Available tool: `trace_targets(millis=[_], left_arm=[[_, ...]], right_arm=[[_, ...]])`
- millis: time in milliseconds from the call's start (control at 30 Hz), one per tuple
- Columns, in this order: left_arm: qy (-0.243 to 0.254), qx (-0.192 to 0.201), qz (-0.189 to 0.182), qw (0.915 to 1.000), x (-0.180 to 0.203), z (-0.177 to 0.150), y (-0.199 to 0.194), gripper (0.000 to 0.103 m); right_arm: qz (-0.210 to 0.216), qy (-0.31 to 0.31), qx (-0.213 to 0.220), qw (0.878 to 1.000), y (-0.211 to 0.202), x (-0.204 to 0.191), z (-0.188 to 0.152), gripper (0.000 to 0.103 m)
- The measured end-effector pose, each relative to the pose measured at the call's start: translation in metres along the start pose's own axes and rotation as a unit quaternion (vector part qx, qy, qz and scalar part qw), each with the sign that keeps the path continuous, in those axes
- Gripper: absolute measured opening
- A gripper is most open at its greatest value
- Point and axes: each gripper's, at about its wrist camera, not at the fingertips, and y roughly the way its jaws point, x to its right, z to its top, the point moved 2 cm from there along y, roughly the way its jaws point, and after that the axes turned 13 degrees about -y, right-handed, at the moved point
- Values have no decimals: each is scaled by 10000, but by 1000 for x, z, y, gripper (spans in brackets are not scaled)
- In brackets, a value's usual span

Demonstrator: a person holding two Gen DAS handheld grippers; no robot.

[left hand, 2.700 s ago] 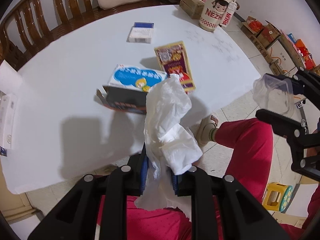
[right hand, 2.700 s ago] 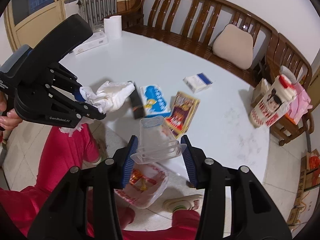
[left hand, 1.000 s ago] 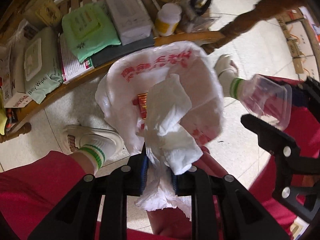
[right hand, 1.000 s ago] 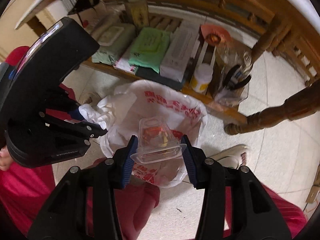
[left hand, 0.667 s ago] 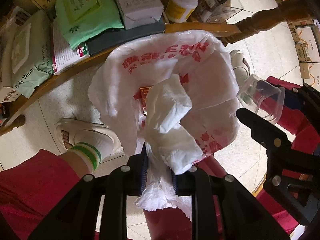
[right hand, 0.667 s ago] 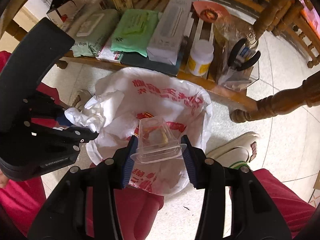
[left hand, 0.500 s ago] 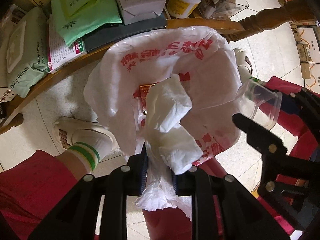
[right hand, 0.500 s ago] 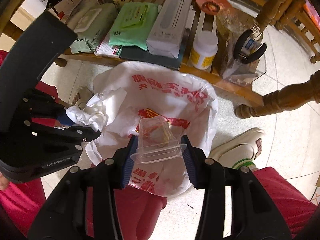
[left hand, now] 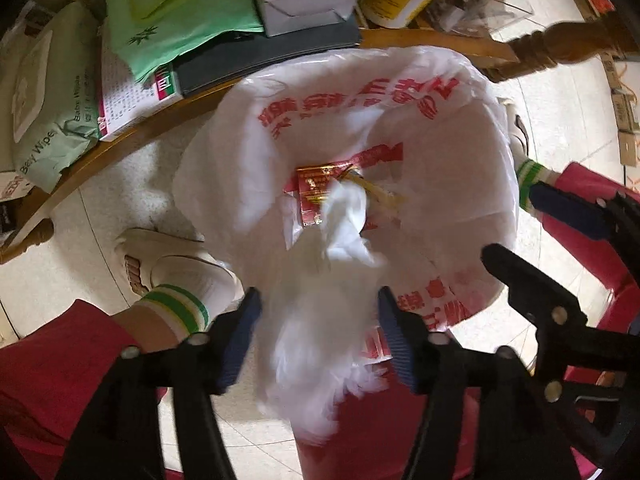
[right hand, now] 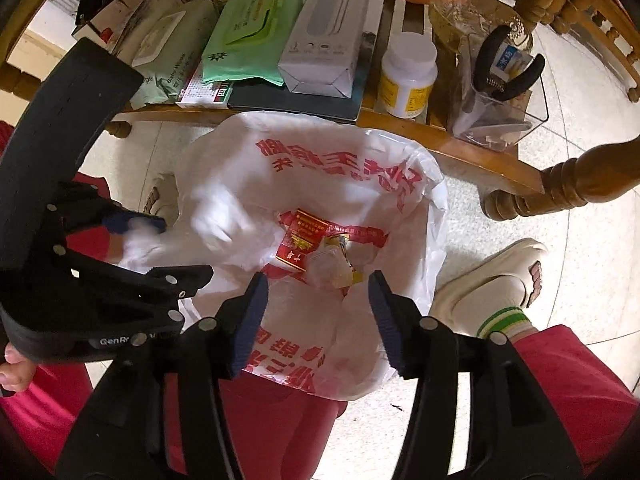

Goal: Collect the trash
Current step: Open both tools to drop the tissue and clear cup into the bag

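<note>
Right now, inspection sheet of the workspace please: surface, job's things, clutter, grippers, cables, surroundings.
Surface: tiled floor; low wooden shelf behind the bag.
Job's things: white trash bag with red print, mouth open; tissue, blurred, between the left pads over the bag; clear plastic cup lying inside the bag by a red packet.
Clutter: wipes packs, grey box, white bottle, pliers in a clear holder.
Grippers: left gripper opening, pads off the tissue; right gripper opening, nothing between its pads.
Cables: nothing seen.
Surroundings: person's red trousers, slippers, turned table leg.
</note>
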Motion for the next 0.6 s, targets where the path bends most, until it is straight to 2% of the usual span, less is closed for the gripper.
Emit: trace_targets(millis=[167, 467, 533, 600], left_arm=[[-67, -48, -19, 10000, 0, 3, 2, 69], [-151, -56, -34, 9999, -3, 4, 1, 74], [-187, -51, -63, 9998, -5, 2, -1, 74], [-236, -54, -91, 9997, -8, -1, -5, 75]], right_arm=[[13, 101, 21, 9999, 1, 4, -1, 54], [16, 114, 62, 9999, -2, 5, 0, 55], [8, 108, 99, 9999, -5, 4, 0, 58], [-49, 103, 154, 9998, -9, 4, -1, 65]])
